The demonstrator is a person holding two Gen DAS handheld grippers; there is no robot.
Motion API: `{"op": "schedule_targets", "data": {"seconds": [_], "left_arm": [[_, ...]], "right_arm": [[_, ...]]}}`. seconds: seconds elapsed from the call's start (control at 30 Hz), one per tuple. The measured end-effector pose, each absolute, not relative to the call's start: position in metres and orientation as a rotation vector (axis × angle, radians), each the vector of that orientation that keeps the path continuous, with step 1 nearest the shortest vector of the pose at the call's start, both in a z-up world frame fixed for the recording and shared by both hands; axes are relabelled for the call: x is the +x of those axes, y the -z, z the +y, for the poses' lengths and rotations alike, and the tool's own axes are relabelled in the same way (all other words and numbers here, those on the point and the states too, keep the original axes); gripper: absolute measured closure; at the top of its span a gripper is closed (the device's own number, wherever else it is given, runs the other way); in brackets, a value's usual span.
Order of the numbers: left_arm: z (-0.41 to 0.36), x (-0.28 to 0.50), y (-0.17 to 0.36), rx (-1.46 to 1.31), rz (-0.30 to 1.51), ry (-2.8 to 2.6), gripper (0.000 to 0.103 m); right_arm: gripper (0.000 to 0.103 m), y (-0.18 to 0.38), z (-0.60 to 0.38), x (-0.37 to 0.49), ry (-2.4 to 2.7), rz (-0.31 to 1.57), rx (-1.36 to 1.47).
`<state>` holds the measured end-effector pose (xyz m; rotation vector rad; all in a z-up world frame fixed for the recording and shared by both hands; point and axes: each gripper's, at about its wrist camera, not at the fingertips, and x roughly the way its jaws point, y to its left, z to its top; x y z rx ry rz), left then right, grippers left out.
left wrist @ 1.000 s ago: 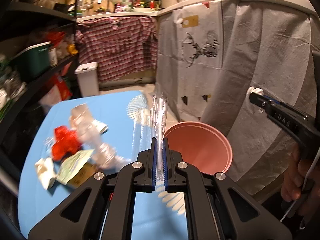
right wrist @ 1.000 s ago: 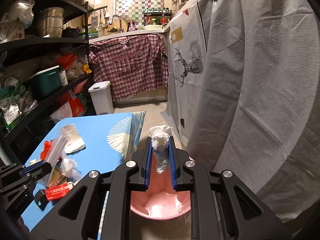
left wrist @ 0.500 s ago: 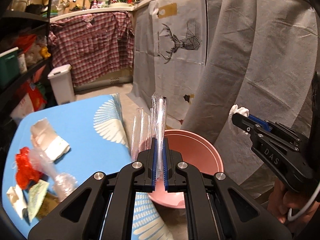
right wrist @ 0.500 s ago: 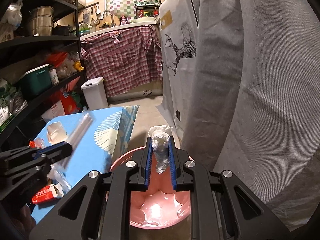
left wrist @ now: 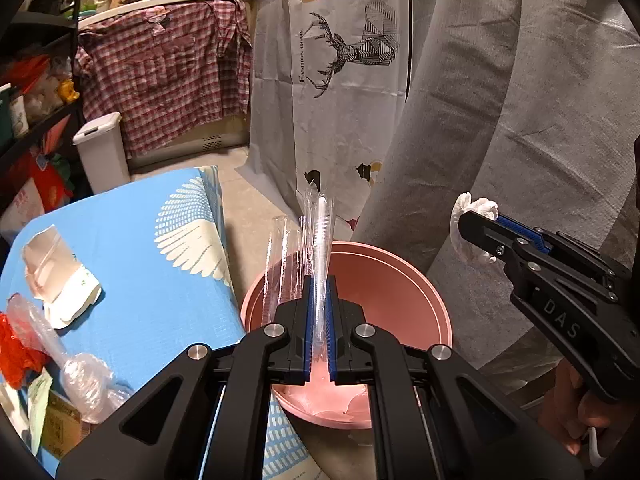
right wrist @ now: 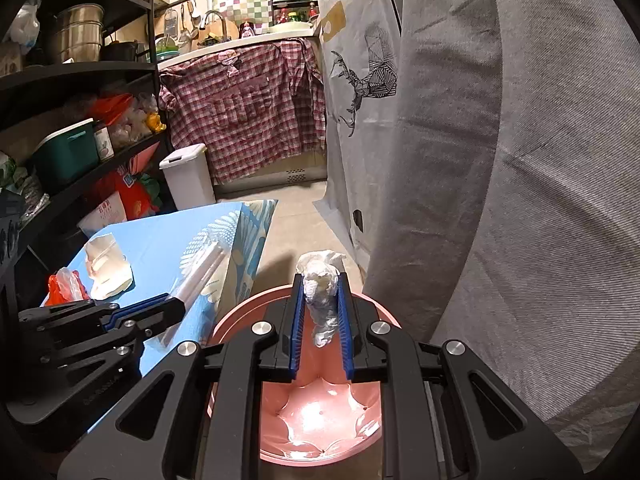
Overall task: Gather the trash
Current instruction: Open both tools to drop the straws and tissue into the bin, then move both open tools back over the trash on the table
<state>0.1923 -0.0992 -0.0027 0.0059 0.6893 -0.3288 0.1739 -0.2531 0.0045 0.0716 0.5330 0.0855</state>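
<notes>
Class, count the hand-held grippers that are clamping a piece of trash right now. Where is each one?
2. The left hand-held gripper clamps a clear plastic wrapper above the pink basin; the right hand-held gripper pinches a crumpled white tissue over the same basin.

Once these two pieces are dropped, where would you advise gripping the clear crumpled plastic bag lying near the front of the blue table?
I would take the clear plastic bag at its bunched, rounded end, coming straight down from above with the left gripper. That end stands proud of the blue table, so the fingers could close across it; the flatter tail runs toward the red wrapper and offers less to pinch.
</notes>
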Motion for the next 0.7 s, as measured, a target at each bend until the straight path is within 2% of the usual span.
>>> {"op": "schedule_targets", "data": {"seconds": [0.23, 0.27, 0.3, 0.33, 0.37, 0.4, 0.7], "left_arm": [[-0.103, 0.202, 0.005, 0.005, 0.694, 0.349, 0.096], [-0.104, 0.203, 0.005, 0.012, 0.695, 0.347, 0.094], [-0.105, 0.204, 0.006, 0.023, 0.700, 0.341, 0.086], [-0.104, 0.205, 0.007, 0.026, 0.703, 0.337, 0.077], [-0.103, 0.206, 0.007, 0.024, 0.705, 0.330, 0.073], [-0.101, 0.206, 0.006, 0.015, 0.704, 0.323, 0.070], [-0.079, 0.192, -0.010, 0.009, 0.679, 0.283, 0.070]], "right_arm": [[0.083, -0.001, -0.253, 0.177, -0.086, 0.537, 0.072], [0.077, -0.001, -0.253, 0.177, -0.085, 0.541, 0.068], [0.065, 0.000, -0.253, 0.177, -0.078, 0.543, 0.063], [0.058, 0.000, -0.253, 0.178, -0.060, 0.541, 0.056], [0.049, 0.000, -0.253, 0.178, -0.047, 0.538, 0.055], [0.049, 0.000, -0.254, 0.177, -0.041, 0.537, 0.058], [0.049, -0.002, -0.256, 0.173, -0.034, 0.520, 0.066]]}}
